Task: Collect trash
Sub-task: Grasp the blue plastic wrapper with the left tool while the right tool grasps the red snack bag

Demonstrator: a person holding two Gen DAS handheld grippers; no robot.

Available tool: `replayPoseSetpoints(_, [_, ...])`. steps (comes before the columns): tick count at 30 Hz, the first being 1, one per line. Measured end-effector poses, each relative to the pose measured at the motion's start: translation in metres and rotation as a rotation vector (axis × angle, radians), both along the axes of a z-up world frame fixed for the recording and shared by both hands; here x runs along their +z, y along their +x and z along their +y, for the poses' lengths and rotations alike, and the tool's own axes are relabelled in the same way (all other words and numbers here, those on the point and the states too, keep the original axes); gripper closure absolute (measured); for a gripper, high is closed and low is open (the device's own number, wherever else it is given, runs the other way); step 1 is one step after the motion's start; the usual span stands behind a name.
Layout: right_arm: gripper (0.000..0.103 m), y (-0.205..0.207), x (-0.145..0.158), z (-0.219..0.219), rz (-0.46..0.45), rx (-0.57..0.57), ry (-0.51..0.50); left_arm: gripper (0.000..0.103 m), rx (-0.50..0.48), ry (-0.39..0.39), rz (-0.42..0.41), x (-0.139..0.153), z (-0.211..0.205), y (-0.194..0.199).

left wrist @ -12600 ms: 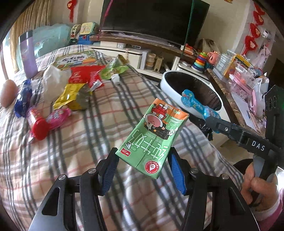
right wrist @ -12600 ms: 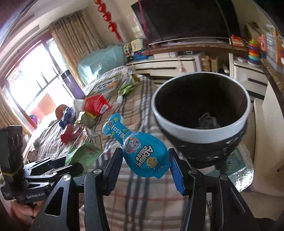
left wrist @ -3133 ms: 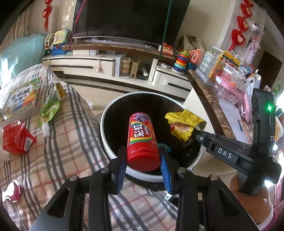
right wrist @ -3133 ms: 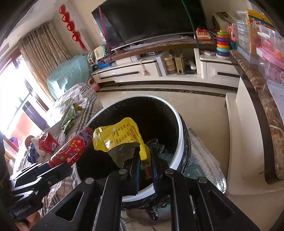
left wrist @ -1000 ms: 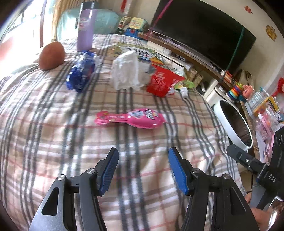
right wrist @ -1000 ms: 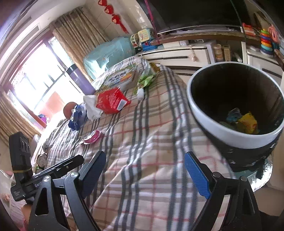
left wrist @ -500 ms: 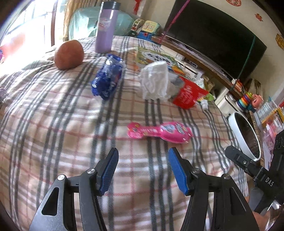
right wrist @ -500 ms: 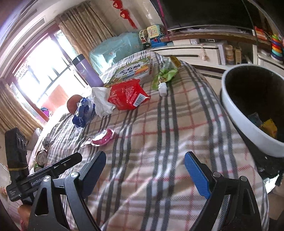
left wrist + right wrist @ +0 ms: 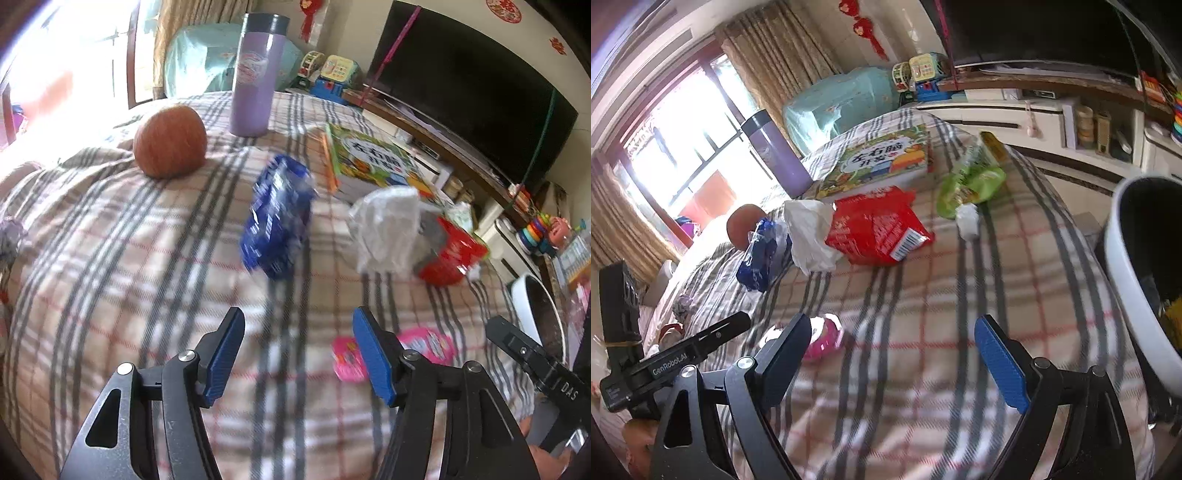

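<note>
Trash lies on a plaid-covered table. A blue wrapper lies just ahead of my open, empty left gripper. A crumpled white tissue and a red packet lie to its right. A pink bottle-shaped pack is partly behind my right finger. My right gripper is open and empty; the pink pack is at its left finger. Ahead lie the red packet, tissue, blue wrapper and a green pouch. The white-rimmed black bin stands at the right.
An apple, a purple flask and a picture book sit at the table's far side. A TV and a low cabinet with toys stand behind. The other gripper's arm shows at lower left of the right wrist view.
Both grippers have swung left, away from the bin and further over the table. The blue wrapper is now centred before the left gripper; the pink pack slid to its right finger.
</note>
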State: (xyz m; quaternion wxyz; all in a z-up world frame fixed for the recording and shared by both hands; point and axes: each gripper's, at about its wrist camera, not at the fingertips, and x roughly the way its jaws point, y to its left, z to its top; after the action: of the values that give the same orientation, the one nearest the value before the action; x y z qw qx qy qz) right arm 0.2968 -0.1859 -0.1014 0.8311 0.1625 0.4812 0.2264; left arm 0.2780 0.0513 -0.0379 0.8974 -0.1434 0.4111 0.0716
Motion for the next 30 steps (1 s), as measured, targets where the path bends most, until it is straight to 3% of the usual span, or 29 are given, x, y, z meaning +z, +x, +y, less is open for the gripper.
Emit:
replayPoseSetpoints(13, [0.012,0.047,-0.012,0.022,-0.008,-0.008,-0.031,0.043,-0.002,0.042,-0.011,-0.013,0.009,0.052])
replayPoseSetpoints(15, [0.013,0.053,-0.015,0.024,-0.004,-0.010,-0.032,0.050,-0.010,0.047,-0.008,-0.017,0.009,0.056])
replayPoseSetpoints(17, [0.013,0.057,-0.017,0.026,-0.002,-0.011,-0.034,0.077,-0.034,0.034,0.009,-0.021,0.006,0.061])
replayPoseSetpoints(18, [0.014,0.059,-0.018,0.027,-0.002,-0.011,-0.037,0.078,-0.041,0.029,0.015,-0.023,0.005,0.063])
replayPoseSetpoints(21, [0.034,0.063,-0.020,0.030,-0.005,-0.007,-0.047,0.081,-0.052,0.041,0.007,-0.025,0.002,0.063])
replayPoseSetpoints(23, [0.071,0.063,-0.022,0.032,0.000,-0.003,-0.060,0.081,-0.059,0.035,0.002,-0.025,0.000,0.061])
replayPoseSetpoints(25, [0.092,0.063,-0.025,0.032,0.008,0.002,-0.062,0.082,-0.062,0.030,0.001,-0.025,0.000,0.058])
replayPoseSetpoints(28, [0.094,0.060,-0.026,0.028,0.009,0.001,-0.061,0.082,-0.061,0.023,-0.005,-0.025,0.001,0.054])
replayPoseSetpoints(30, [0.088,0.058,-0.025,0.023,0.021,-0.001,-0.032,0.082,-0.057,0.015,-0.010,-0.024,0.003,0.048])
